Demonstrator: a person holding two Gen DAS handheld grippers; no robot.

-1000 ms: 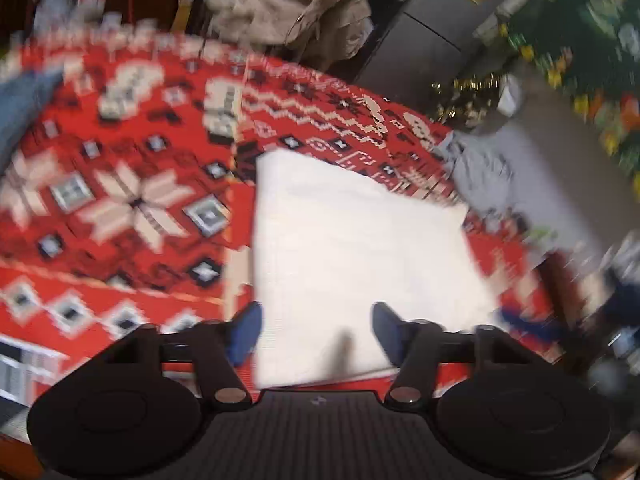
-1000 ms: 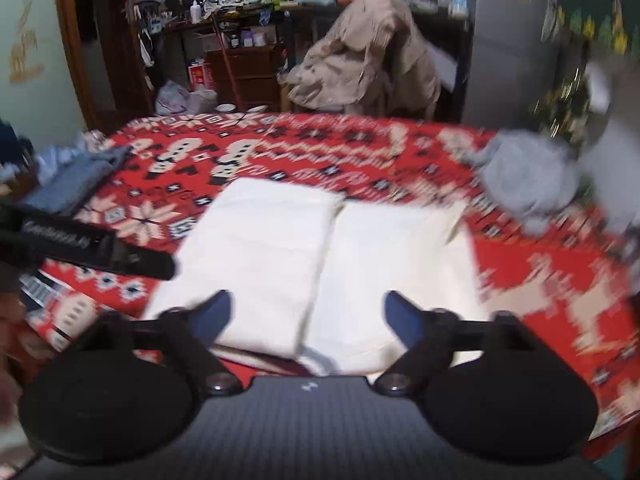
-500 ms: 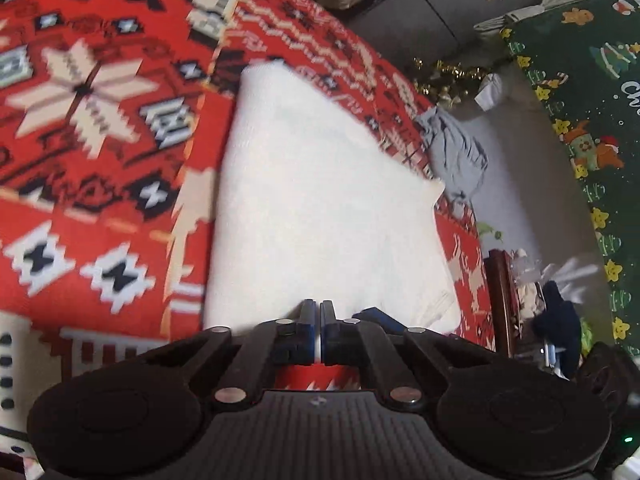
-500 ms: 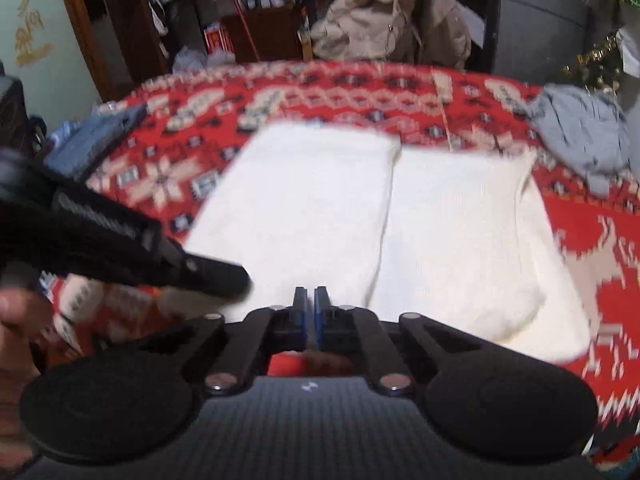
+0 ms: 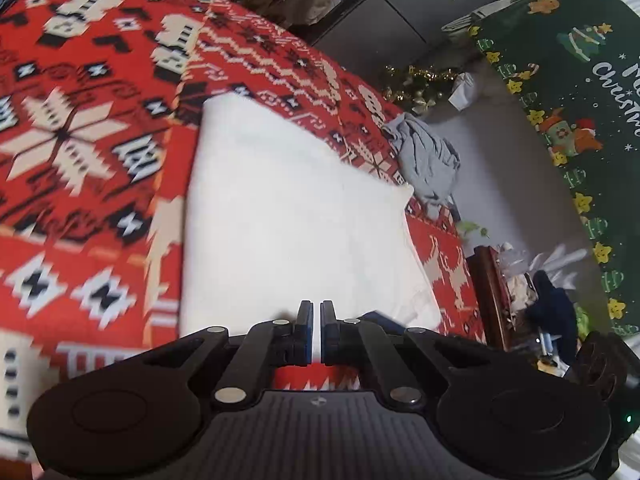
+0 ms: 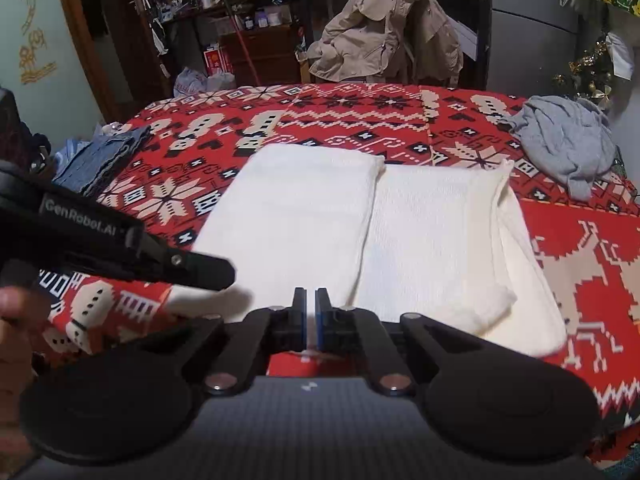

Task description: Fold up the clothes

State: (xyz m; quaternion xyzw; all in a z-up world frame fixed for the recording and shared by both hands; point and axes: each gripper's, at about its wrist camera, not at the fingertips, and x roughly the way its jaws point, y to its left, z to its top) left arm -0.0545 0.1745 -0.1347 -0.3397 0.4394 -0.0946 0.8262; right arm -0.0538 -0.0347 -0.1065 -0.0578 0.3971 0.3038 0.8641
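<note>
Right wrist: white garment (image 6: 360, 232) lies flat on red blanket (image 6: 360, 112), sides folded in. Right gripper (image 6: 311, 320) and left gripper (image 5: 316, 332) both pinch its near hem, jaws nearly closed on cloth, likely positioned for lifting the hem forward.

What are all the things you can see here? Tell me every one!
white garment: one, white, partly folded, middle of the blanket, near edge pinched by both grippers
blanket: one, red with white and black knit pattern, covers the surface
grey garment: one, grey, crumpled, far right of the blanket
denim garment: one, blue, folded, far left edge
beige jacket: one, beige, draped over a chair behind
Christmas hanging: one, dark green, on the right
left gripper: one, black, shut on the white garment
right gripper: one, black, shut on the white garment
hand: one, at the left edge of the right wrist view
</note>
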